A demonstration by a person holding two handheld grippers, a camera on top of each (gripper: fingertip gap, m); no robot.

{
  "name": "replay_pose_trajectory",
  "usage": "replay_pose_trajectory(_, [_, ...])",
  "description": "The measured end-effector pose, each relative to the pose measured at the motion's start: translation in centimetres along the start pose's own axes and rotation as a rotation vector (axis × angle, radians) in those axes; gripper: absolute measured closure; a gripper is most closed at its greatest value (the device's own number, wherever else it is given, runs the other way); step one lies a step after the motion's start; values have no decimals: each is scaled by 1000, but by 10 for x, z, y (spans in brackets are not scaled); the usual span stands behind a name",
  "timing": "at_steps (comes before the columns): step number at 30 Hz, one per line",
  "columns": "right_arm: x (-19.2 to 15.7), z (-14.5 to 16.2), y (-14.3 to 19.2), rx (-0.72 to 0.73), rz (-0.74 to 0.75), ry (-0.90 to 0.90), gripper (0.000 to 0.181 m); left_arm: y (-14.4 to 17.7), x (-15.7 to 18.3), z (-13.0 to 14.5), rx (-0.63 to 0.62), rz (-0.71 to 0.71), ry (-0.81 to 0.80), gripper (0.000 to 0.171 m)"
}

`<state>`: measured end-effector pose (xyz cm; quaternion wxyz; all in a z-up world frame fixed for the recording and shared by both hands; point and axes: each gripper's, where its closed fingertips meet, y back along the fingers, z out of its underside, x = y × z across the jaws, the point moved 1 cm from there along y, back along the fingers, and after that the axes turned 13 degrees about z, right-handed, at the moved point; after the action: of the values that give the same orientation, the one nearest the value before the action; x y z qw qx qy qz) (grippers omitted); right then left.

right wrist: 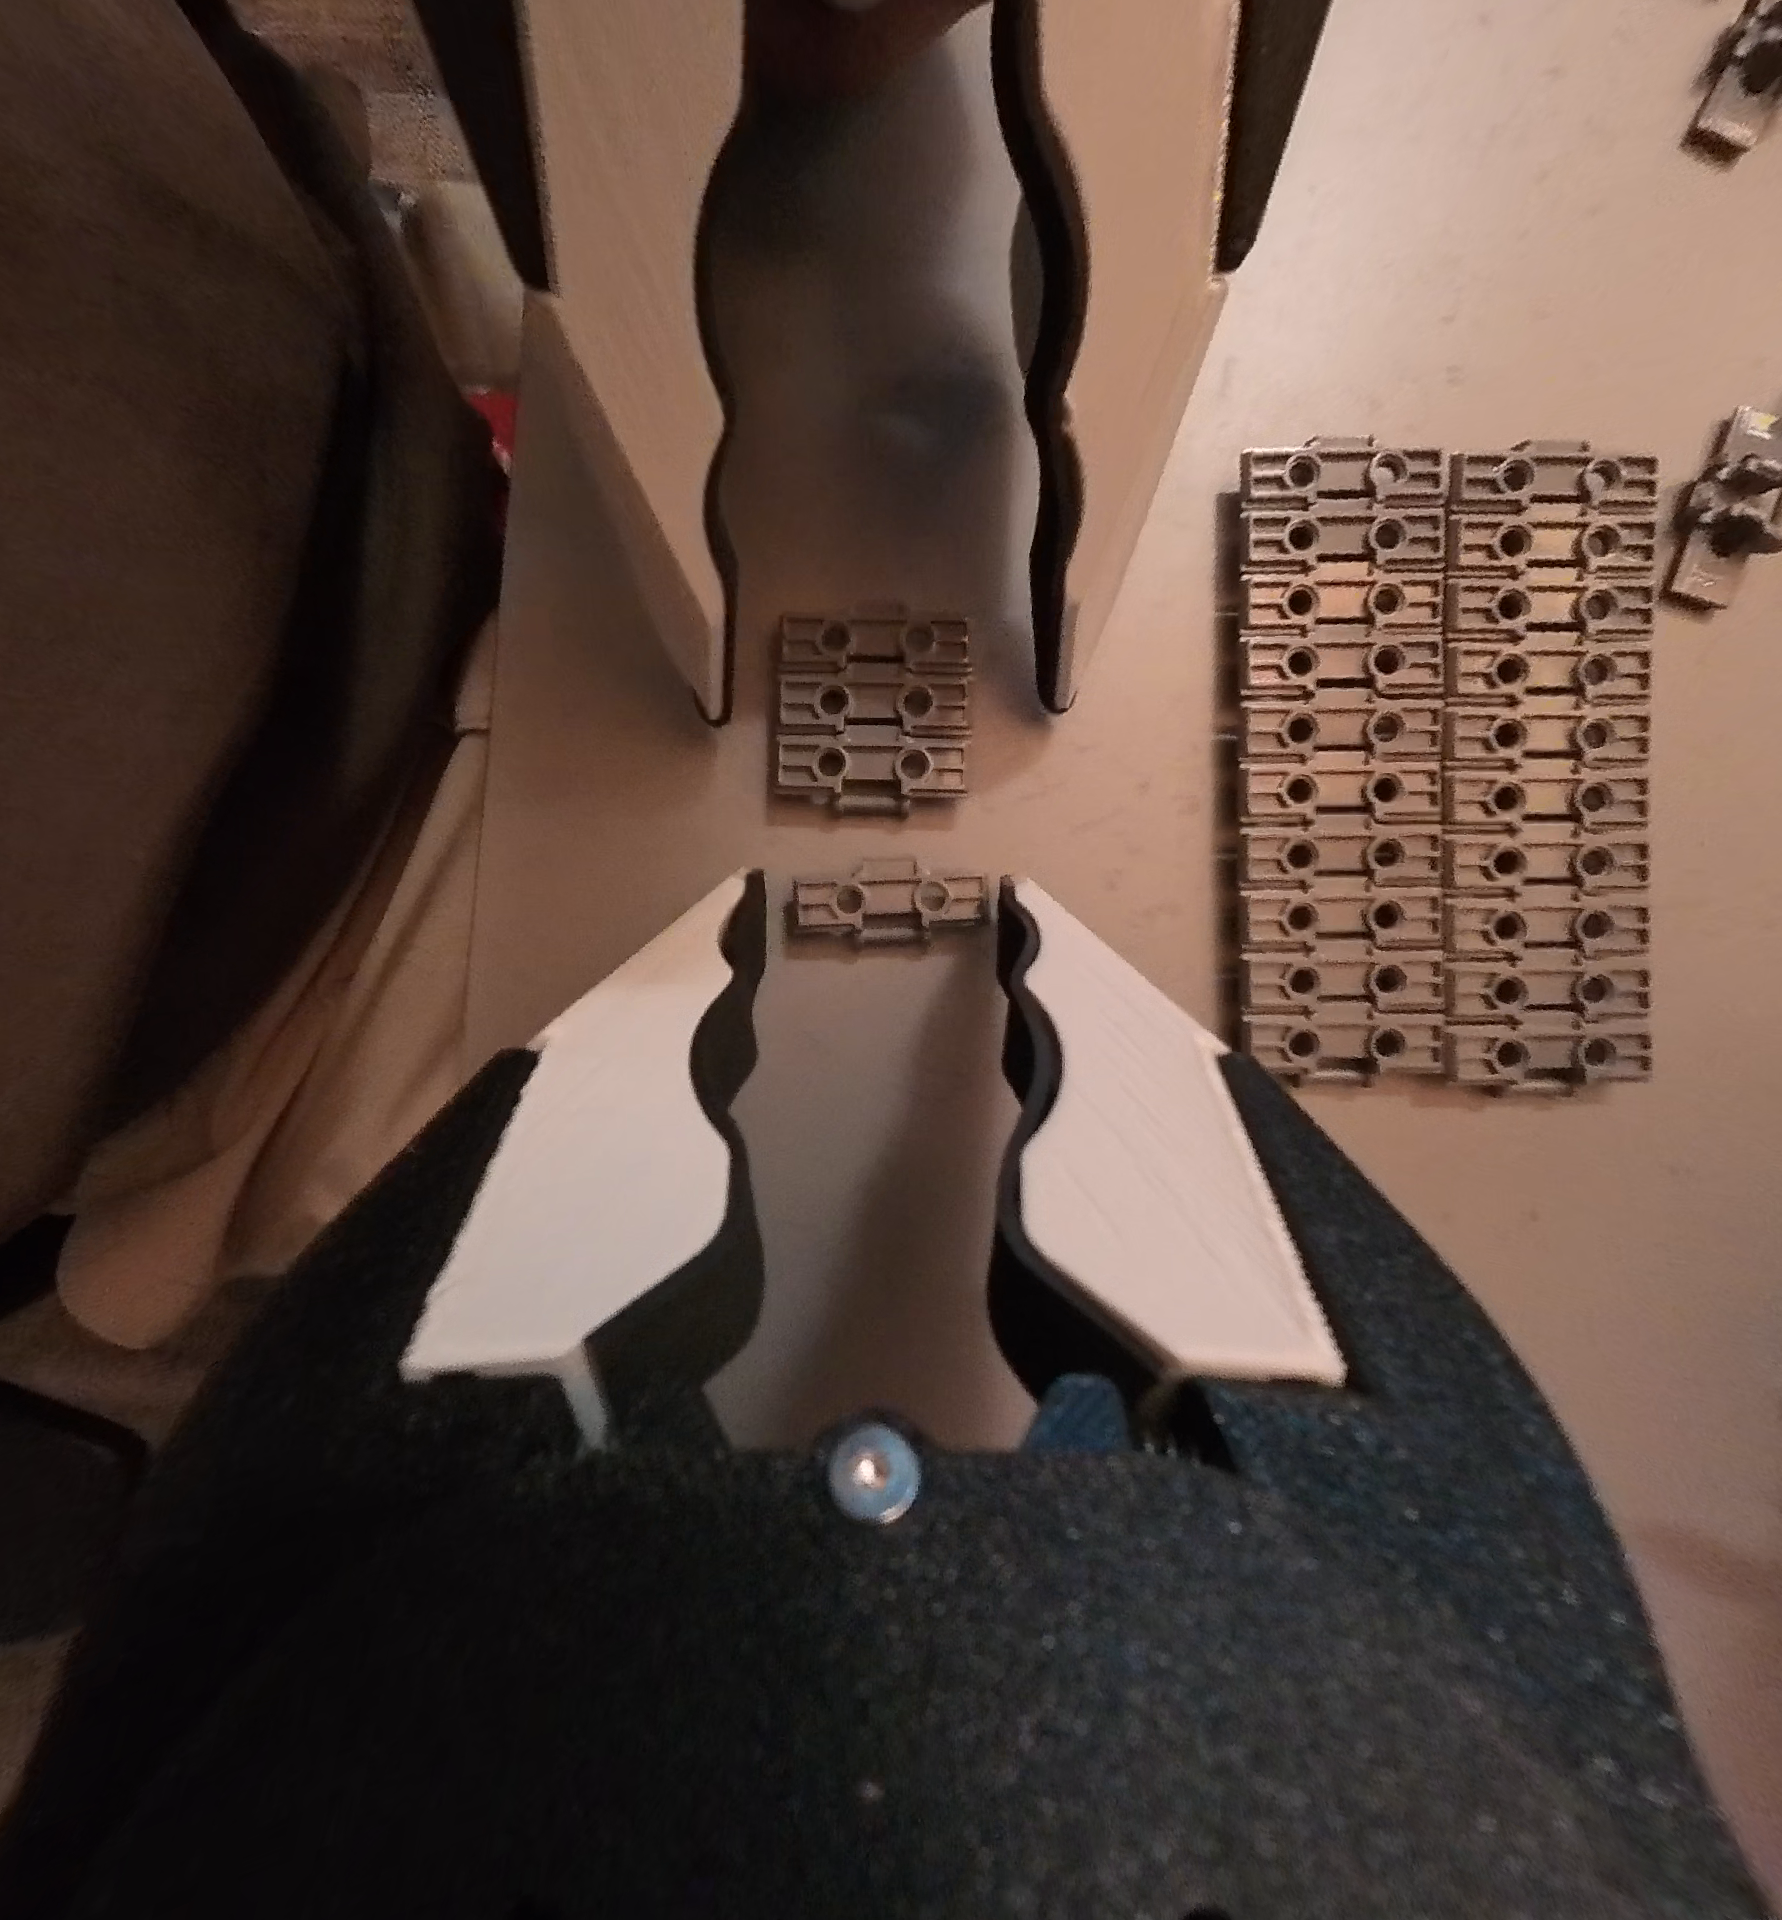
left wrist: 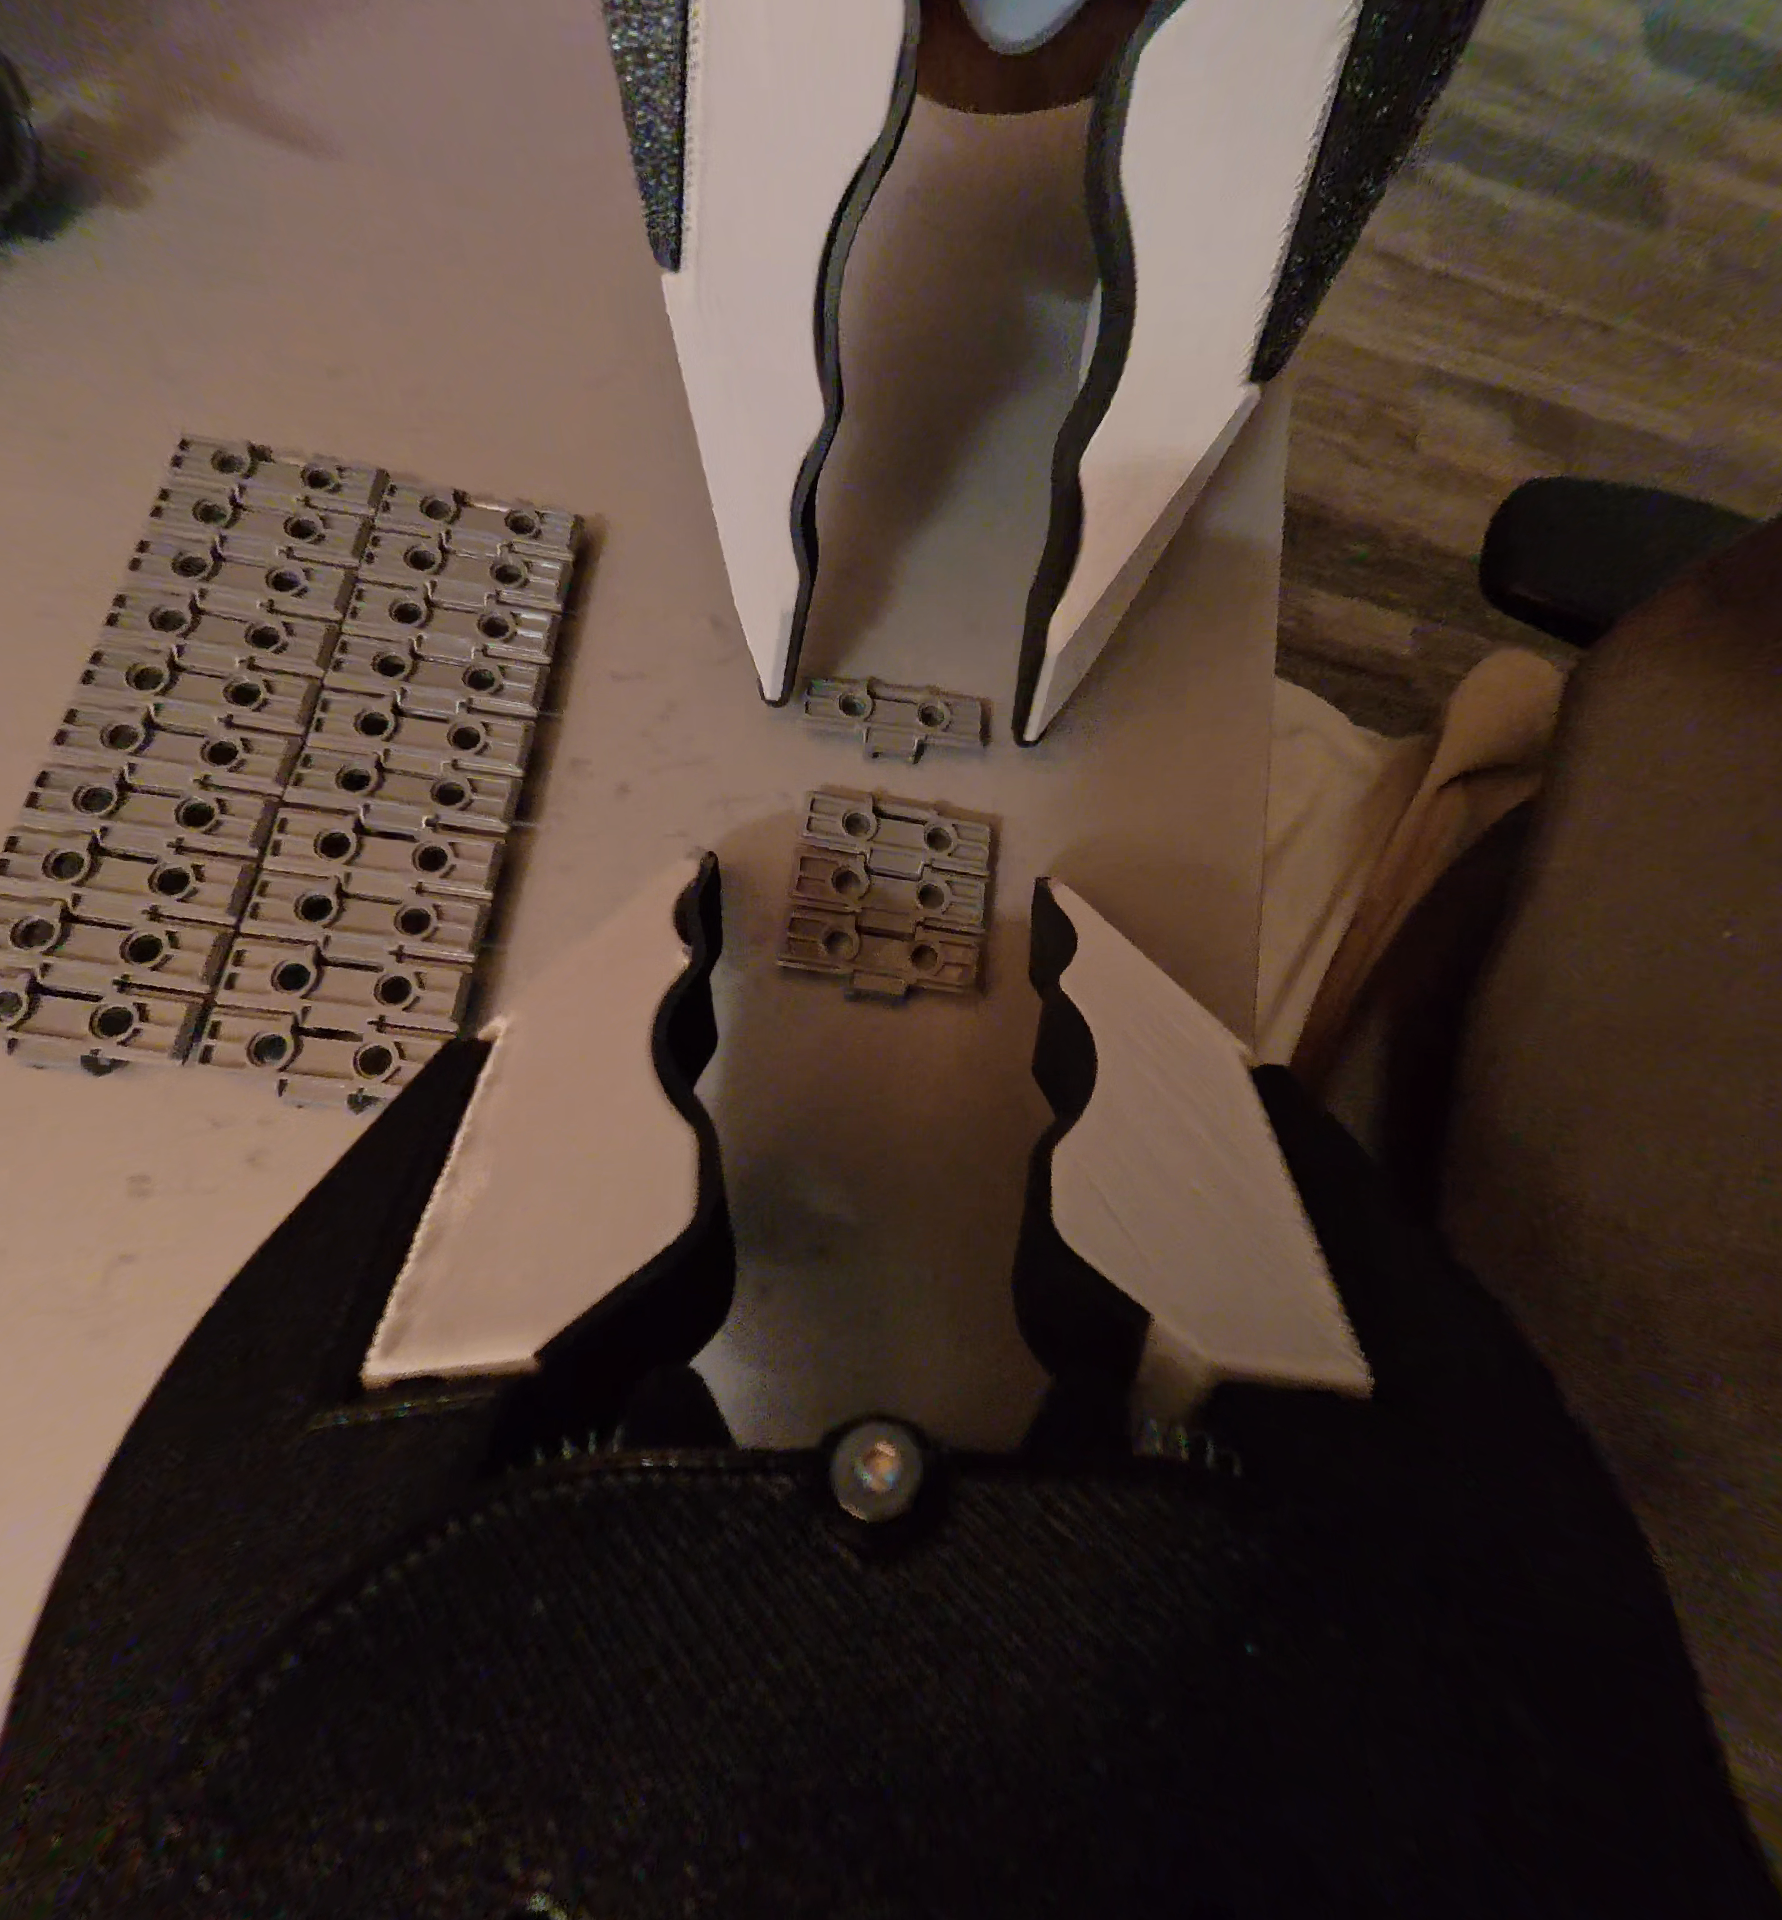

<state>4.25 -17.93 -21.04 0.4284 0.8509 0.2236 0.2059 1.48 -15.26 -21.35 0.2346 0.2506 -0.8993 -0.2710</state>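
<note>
Grey plastic track links lie on a pale counter (left wrist: 347, 312) as two hand-held grippers face each other tip to tip across its edge. The left hand-held gripper (left wrist: 871, 894) stands with its white, black-lined fingers spread wide, and a short strip of three joined links (left wrist: 887, 899) sits flat on the counter between and just ahead of its tips, touching neither finger. Opposite it, the right hand-held gripper (right wrist: 882, 904) is set to a narrower gap, its tips bracketing a single grey link (right wrist: 892, 902) that lies flat on the counter; the left wrist view shows a sliver of space at each end of the link, so the fingers are close beside it, not clearly pressing on it. The single link and the three-link strip lie near each other with a bare band of counter between them. In the right wrist view, the same strip (right wrist: 874, 722) appears between the far gripper's tips.

To one side, well apart from both grippers, a large mat of joined links (right wrist: 1443, 769) lies flat in two columns. Beyond it, near the counter's far side, several loose dark-grey pieces (right wrist: 1739, 488) are scattered; their exact form is too blurred to tell. Off the counter's edge a brown upholstered seat (left wrist: 1645, 935) and wood-look floor (left wrist: 1593, 260) show.
</note>
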Motion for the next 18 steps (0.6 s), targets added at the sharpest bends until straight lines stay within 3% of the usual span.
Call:
replay_pose_trajectory(13, [1, 2, -1, 3, 48, 1, 145, -2, -2, 3, -23, 2, 16, 129])
replay_pose_trajectory(18, [-4, -12, 3, 97, 43, -69, 145, -2, -2, 2, -10, 26, 43, 129])
